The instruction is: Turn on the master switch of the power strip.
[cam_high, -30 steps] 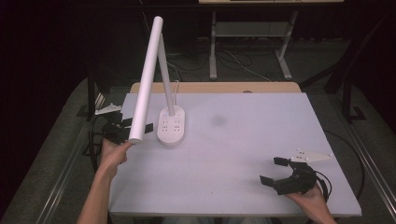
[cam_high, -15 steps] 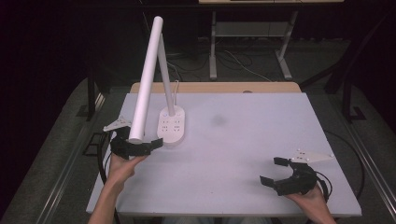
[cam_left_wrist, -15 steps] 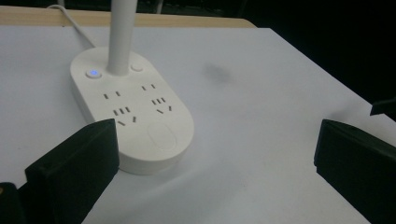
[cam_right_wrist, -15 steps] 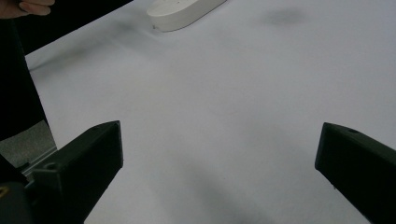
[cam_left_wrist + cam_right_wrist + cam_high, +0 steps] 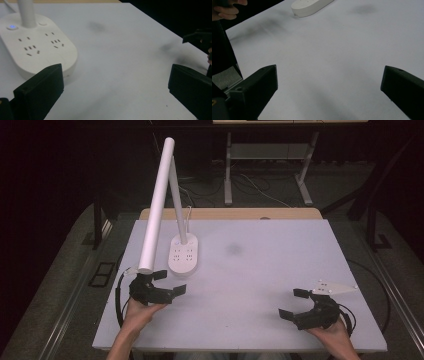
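Lamp base [image 5: 183, 255] stands just ahead of the wide-open, empty left hand-held gripper [image 5: 170, 283]; right hand-held gripper [image 5: 294, 303] likewise.

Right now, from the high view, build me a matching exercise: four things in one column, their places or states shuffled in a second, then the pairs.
Things:
1. left claw
2. right claw
3. lamp base
4. lamp head

Places or states:
A. long white tube slanting up above the table
B. open, near the table's right front corner
C. white oval with sockets, flat on the table
D. open, just in front of the base

Pairs: 1-D, 2-B, 3-C, 4-A
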A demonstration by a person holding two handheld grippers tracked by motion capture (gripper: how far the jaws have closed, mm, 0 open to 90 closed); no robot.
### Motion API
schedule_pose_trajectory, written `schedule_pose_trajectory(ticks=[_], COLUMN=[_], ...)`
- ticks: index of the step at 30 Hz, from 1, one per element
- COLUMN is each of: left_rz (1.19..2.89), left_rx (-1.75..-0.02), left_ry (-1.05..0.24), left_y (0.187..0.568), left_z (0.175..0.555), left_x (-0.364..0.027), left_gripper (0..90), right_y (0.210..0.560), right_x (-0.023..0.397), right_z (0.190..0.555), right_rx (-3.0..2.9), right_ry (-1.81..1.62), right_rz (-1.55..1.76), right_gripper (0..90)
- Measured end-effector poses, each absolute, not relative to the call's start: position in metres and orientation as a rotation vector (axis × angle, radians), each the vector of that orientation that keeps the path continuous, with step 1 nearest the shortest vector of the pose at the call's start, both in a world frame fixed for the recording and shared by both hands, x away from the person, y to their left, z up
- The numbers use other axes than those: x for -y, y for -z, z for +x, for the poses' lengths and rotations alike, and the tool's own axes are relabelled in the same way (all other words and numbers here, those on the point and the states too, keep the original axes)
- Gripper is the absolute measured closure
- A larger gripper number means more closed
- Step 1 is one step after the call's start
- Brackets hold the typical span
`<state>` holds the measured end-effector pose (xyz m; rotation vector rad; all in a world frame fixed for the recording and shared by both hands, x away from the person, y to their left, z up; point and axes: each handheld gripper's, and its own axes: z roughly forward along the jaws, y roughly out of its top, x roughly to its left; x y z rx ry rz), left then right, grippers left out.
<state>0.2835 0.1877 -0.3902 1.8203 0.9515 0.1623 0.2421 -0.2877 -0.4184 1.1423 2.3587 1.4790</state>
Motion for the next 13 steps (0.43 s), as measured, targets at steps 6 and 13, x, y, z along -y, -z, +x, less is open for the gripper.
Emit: schedule_pose_trajectory(ticks=[6, 13], left_rz=[1.843, 1.893], left_rx=[-0.924, -0.889], left_ry=[-0.141, -0.097], left_y=[0.401, 0.417], left_z=[0.272, 0.267], left_x=[-0.180, -0.174], left_gripper=[0.0, 0.0], right_y=[0.419, 0.420], right_x=[0.288, 0.287], right_z=[0.241, 0.240], right_rx=[-2.364, -2.370], right_ry=[-1.479, -1.479], right_rz=[1.143, 1.144], right_gripper=[0.3, 0.3])
